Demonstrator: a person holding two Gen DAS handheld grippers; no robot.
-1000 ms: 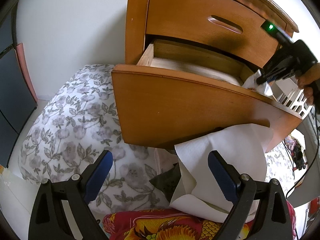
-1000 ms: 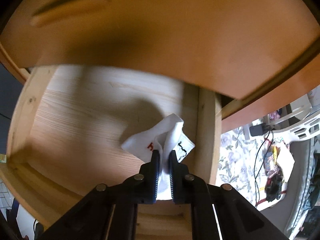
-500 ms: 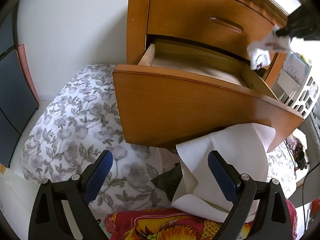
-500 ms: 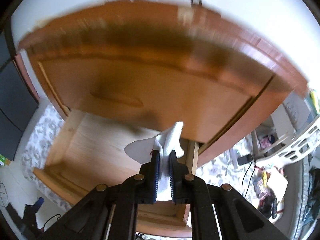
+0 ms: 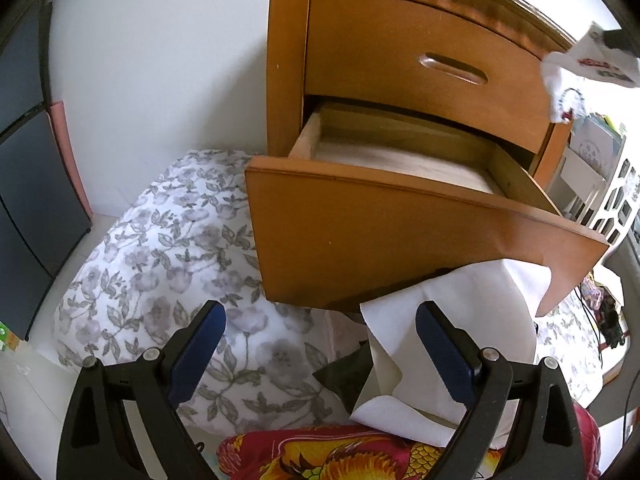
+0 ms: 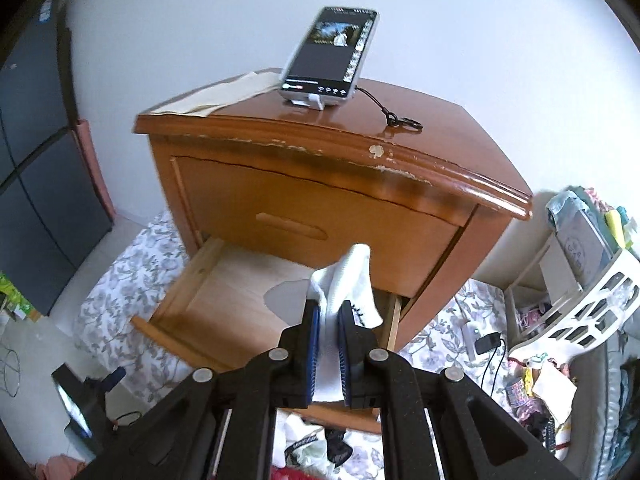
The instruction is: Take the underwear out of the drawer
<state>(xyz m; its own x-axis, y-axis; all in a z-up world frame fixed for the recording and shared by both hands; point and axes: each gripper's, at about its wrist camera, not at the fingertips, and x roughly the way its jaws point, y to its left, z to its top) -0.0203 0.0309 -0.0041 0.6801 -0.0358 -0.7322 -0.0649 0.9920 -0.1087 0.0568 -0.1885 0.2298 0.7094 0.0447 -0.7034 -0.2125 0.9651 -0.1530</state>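
Bedding point(image 5: 160, 248) with a grey floral print fills the lower left of the left wrist view, where the left gripper point(image 5: 320, 344) hangs released below the open drawer point(image 5: 400, 224). Right gripper point(image 6: 328, 328) clenches white underwear point(image 6: 352, 280) at frame centre, above that drawer.

— How many drawers on the nightstand point(image 6: 440, 184)?
— Two: the upper drawer point(image 6: 312, 220) shut, the lower drawer point(image 5: 400, 216) pulled open.
— Underwear point(image 6: 352, 284)?
— One white piece.
— Grippers?
— Two, the left gripper point(image 5: 320, 338) and the right gripper point(image 6: 328, 328).
— Phones?
— One phone point(image 6: 332, 54) on top.
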